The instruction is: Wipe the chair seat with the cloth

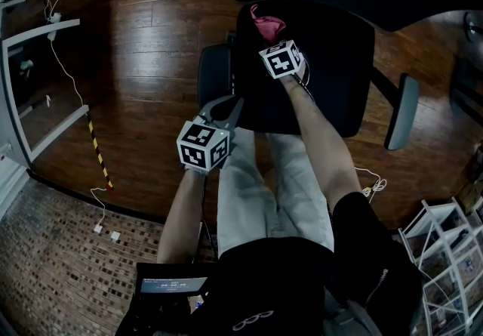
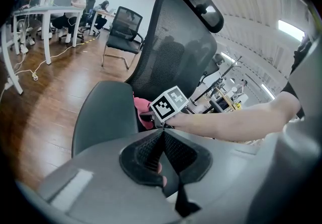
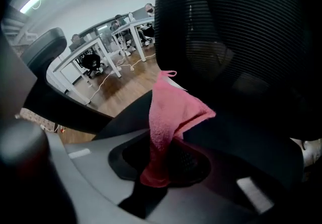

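A black office chair stands in front of me, its seat (image 1: 328, 89) dark and its mesh backrest (image 2: 171, 47) upright. My right gripper (image 1: 273, 40) is over the rear left part of the seat, shut on a pink cloth (image 1: 268, 25). In the right gripper view the cloth (image 3: 171, 112) hangs folded from the shut jaws, close to the backrest (image 3: 241, 42). My left gripper (image 1: 232, 106) hovers by the chair's left armrest (image 1: 214, 74) at the seat's front left edge. It is shut, with nothing between its pads (image 2: 151, 150).
The chair's right armrest (image 1: 400, 112) sticks out toward the right. A white desk frame (image 1: 41, 40) and white cables (image 1: 68, 70) lie on the wooden floor at left, beside a yellow-black strip (image 1: 98, 152). A white wire rack (image 1: 445, 259) stands at lower right. People sit at desks (image 2: 45, 14) far behind.
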